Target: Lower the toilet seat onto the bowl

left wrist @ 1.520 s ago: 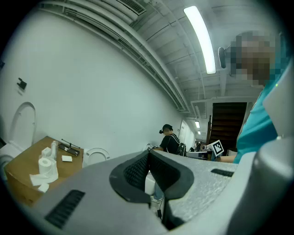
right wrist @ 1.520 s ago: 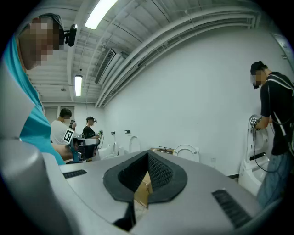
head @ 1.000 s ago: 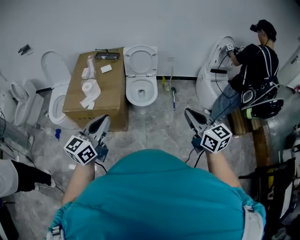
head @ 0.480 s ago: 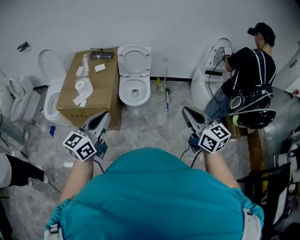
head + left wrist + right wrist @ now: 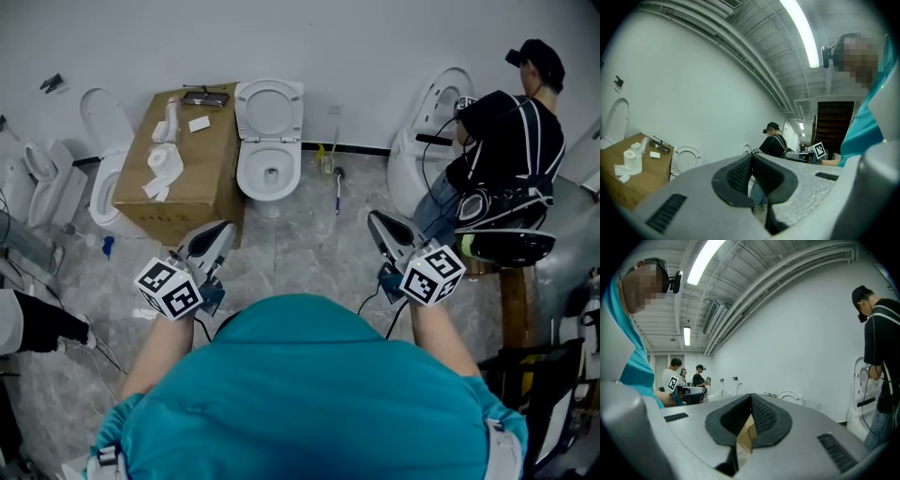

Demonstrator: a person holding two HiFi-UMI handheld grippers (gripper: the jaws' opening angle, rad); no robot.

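**Seat upright, both grippers shut and well short of it**

Over the last second the whole room has slid a little left and up in the head view (the person has shifted across the floor), but nothing at the toilet has changed. That suggests the approach is under way and the lowering itself has not begun.

On the left, the left gripper is held level with its jaws pressed together and nothing between them. Ahead of it stands the cardboard box, just beside the toilet. The toilet seat stands raised against the wall above the open bowl, ahead and between the two grippers, well apart from both. On the right, the right gripper is likewise closed tight and empty. It sits slightly nearer the toilet brush than the seat.
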